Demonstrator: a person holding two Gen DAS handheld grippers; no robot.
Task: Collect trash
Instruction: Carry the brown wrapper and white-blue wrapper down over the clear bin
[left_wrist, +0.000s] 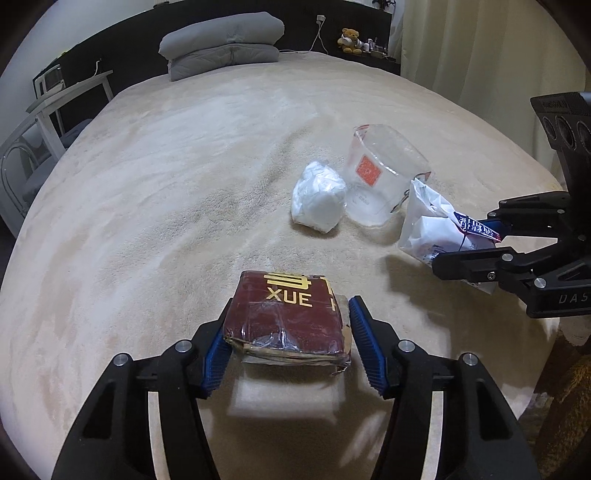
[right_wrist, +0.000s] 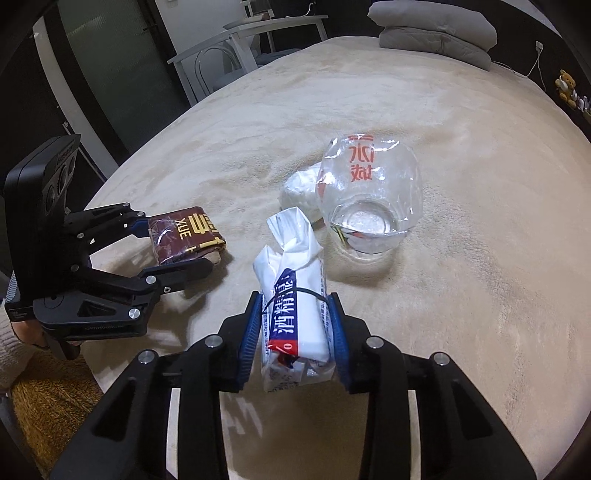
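Beige bed (left_wrist: 166, 221) lies open at nine o'clock; left gripper (left_wrist: 291, 332) pinches maroon packet (left_wrist: 284, 317), right gripper (right_wrist: 295, 332) pinches white wrapper (right_wrist: 291, 295), its base cut off.

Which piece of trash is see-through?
The clear plastic cup with red print, lying on the bed. The crumpled white wad beside it, the dark red packet and the white wipes packet are all opaque.

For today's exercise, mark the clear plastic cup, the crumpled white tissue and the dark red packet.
clear plastic cup (left_wrist: 384, 173), left wrist view, on its side wall.
crumpled white tissue (left_wrist: 318, 197), left wrist view, on its middle.
dark red packet (left_wrist: 288, 317), left wrist view, on its top face.
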